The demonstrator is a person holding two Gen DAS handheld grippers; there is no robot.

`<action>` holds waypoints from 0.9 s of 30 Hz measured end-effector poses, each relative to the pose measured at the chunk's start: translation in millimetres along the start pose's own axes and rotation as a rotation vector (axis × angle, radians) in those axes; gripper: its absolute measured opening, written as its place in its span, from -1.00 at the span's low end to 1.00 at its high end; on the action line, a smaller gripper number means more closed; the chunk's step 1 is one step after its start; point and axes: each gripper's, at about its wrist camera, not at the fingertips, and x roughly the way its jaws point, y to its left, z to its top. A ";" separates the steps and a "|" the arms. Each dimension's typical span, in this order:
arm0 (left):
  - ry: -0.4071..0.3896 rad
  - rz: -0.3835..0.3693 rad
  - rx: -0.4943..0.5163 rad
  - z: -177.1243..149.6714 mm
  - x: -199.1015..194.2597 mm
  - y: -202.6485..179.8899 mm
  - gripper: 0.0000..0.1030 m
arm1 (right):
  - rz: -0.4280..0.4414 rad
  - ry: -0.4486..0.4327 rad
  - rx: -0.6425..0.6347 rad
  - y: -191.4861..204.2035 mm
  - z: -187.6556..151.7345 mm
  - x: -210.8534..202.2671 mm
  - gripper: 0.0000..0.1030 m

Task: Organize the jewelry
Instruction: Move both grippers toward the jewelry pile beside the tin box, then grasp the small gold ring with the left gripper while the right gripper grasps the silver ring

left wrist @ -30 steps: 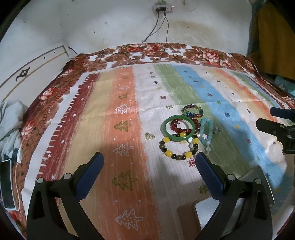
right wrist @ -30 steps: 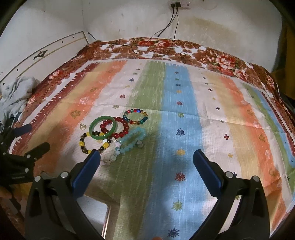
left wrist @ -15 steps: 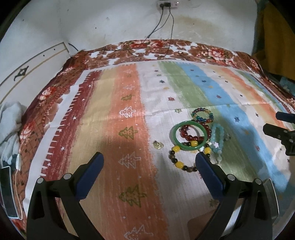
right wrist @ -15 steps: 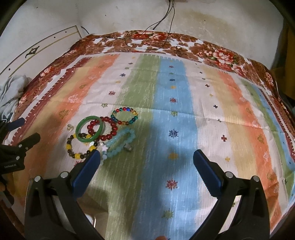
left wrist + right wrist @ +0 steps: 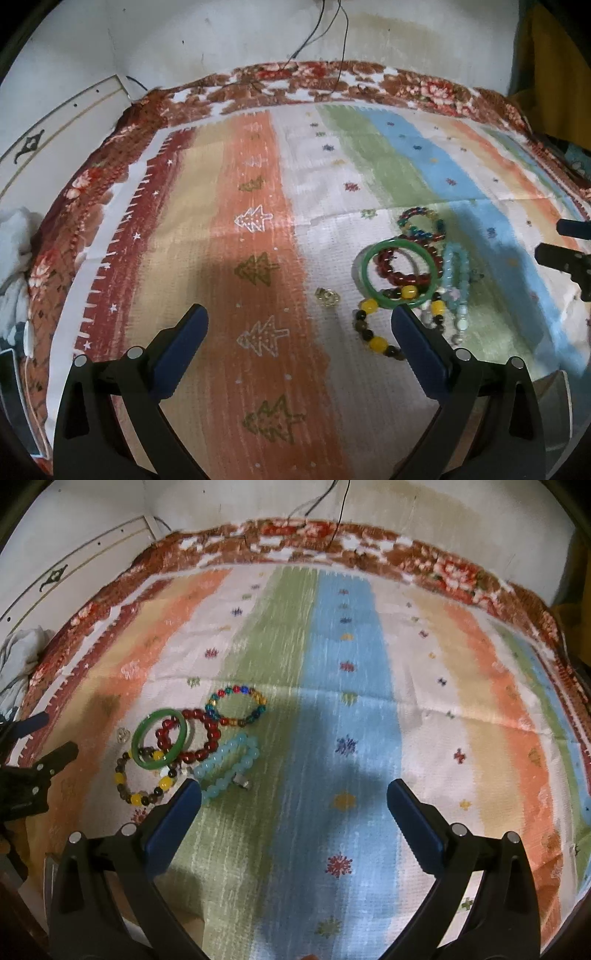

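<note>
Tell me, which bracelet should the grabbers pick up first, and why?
Probably the green bangle. It lies on top of the red bead bracelet and the yellow-and-brown one, so lifting it frees them. The left gripper, open and empty, seems nearest.

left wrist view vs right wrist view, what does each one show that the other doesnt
Only the left wrist view shows the phone at the cloth's left edge and the tree-patterned orange stripe. Only the right wrist view shows the cloth's far right orange stripe. Both share the green bangle, the red, multicolour, pale blue and yellow-and-brown bead bracelets, a small gold charm, and both open grippers.
</note>
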 end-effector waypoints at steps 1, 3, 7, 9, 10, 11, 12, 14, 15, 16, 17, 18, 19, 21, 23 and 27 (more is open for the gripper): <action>0.008 0.005 0.007 0.7 3.4 0.0 0.89 | -0.002 0.020 0.000 -0.5 0.5 5.2 0.92; 0.029 0.001 0.010 3.3 11.4 0.1 0.89 | 0.003 0.046 -0.005 -0.2 1.1 12.5 0.92; 0.062 -0.003 0.010 6.3 24.1 2.1 0.89 | 0.000 0.077 0.004 -2.2 5.3 24.9 0.92; 0.077 -0.002 0.019 7.1 29.8 1.2 0.89 | 0.016 0.092 0.007 -1.9 7.7 31.2 0.92; 0.083 0.000 0.023 7.8 32.2 1.0 0.89 | 0.022 0.107 0.009 -1.7 8.4 35.2 0.92; 0.095 0.004 0.028 7.8 35.9 0.5 0.89 | 0.026 0.122 0.012 -1.7 8.9 39.2 0.92; 0.102 0.003 0.030 7.9 38.2 0.4 0.89 | 0.031 0.137 0.017 -2.0 8.9 43.4 0.92; 0.124 -0.004 0.027 7.3 44.3 1.1 0.89 | 0.063 0.170 0.033 -2.3 8.1 51.8 0.92; 0.133 -0.007 0.024 7.1 46.4 1.4 0.89 | 0.074 0.181 0.037 -2.0 8.2 54.8 0.91; 0.142 -0.013 0.020 7.2 48.8 2.0 0.89 | 0.083 0.190 0.040 -1.6 8.4 57.3 0.90; 0.153 -0.020 0.012 7.2 51.7 3.0 0.89 | 0.093 0.199 0.044 -1.7 9.3 60.1 0.90; 0.160 -0.025 0.006 7.5 53.9 3.7 0.89 | 0.100 0.205 0.050 -2.0 10.0 62.4 0.90; 0.167 -0.030 0.002 8.0 56.2 4.5 0.89 | 0.110 0.210 0.056 -2.4 10.8 64.4 0.89; 0.182 -0.029 -0.010 9.8 62.4 6.8 0.88 | 0.129 0.224 0.065 -2.3 11.7 68.5 0.76; 0.196 -0.021 -0.012 11.5 67.8 9.0 0.86 | 0.134 0.237 0.055 0.3 12.4 72.4 0.66; 0.210 -0.027 -0.013 14.9 75.4 10.5 0.72 | 0.126 0.244 0.014 7.5 13.7 76.1 0.51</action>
